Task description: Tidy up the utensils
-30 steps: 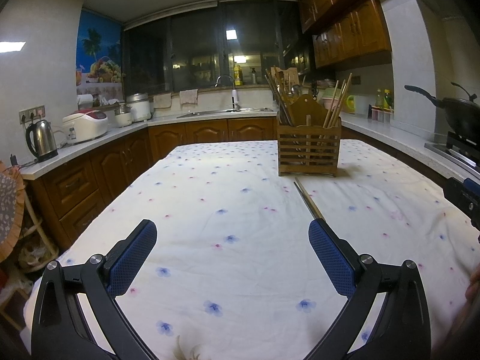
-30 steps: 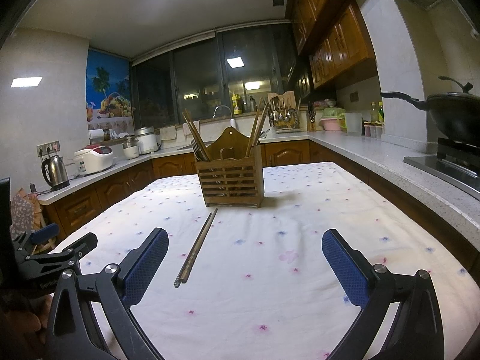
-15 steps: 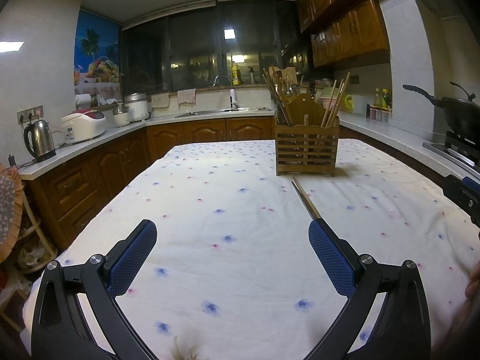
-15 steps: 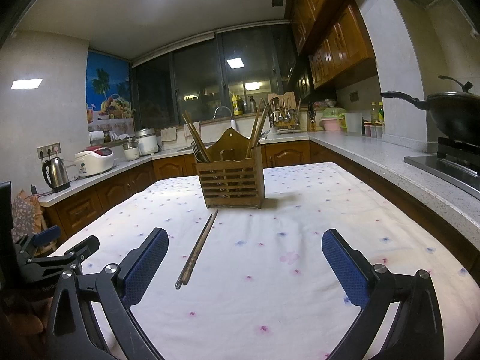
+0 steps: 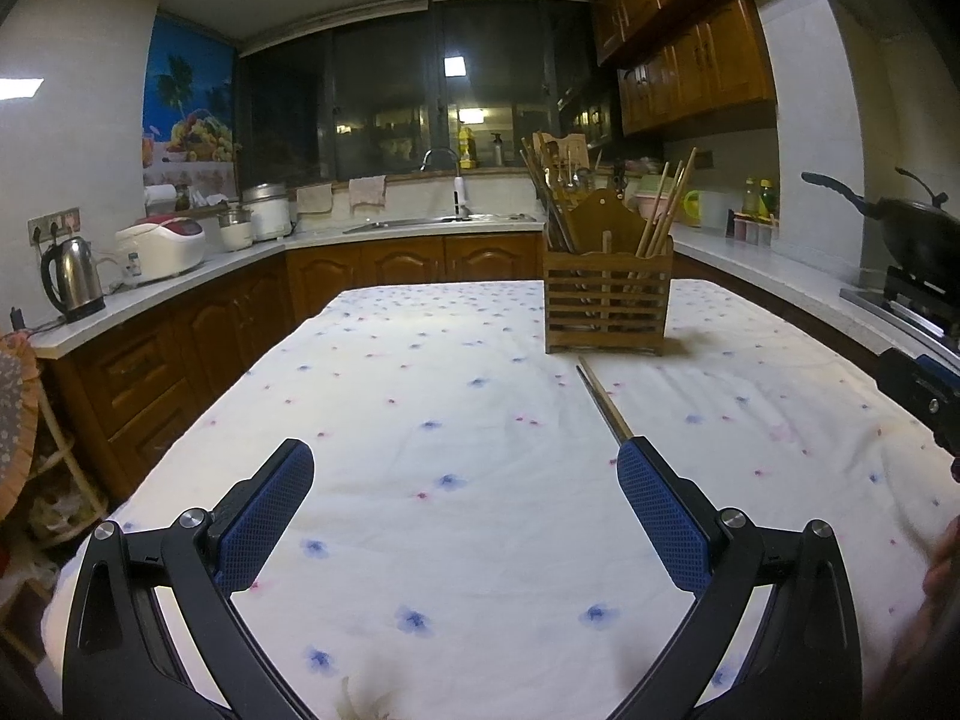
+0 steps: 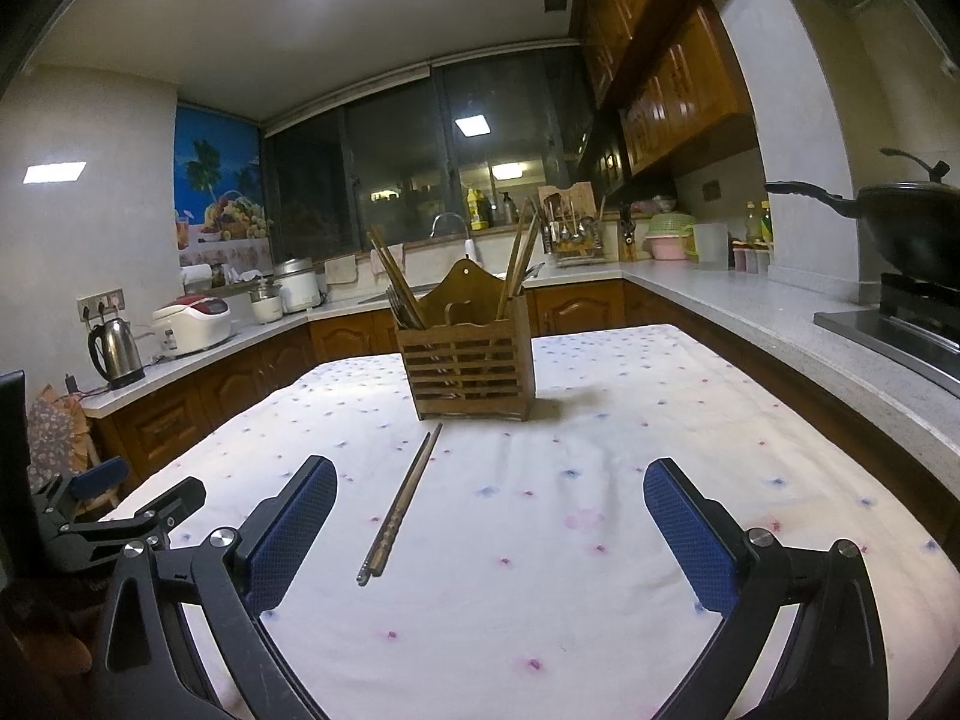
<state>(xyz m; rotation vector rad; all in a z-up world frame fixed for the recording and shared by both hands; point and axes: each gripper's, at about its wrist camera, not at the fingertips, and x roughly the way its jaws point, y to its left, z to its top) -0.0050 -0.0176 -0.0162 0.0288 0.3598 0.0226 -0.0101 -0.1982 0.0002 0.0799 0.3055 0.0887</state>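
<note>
A pair of dark chopsticks (image 6: 401, 502) lies on the flowered tablecloth (image 6: 570, 570), pointing toward a slatted wooden utensil holder (image 6: 470, 372) that stands farther back with several chopsticks and utensils upright in it. In the left wrist view the chopsticks (image 5: 602, 401) run from the holder (image 5: 606, 309) down behind my right finger pad. My left gripper (image 5: 465, 504) is open above the cloth with nothing in it. My right gripper (image 6: 489, 519) is open too, and the chopsticks lie between its fingers, nearer the left one. The left gripper (image 6: 114, 519) shows at the right wrist view's left edge.
Kitchen counters wrap around the table: a kettle (image 5: 71, 279) and rice cooker (image 5: 161, 249) on the left, a sink (image 5: 441, 219) at the back, a black wok (image 6: 900, 228) on a stove at the right. A person's hand (image 5: 942, 564) shows at the right edge.
Both views have shifted only slightly; the holder and chopsticks sit a touch higher in the right wrist view. Both grippers stay open.
</note>
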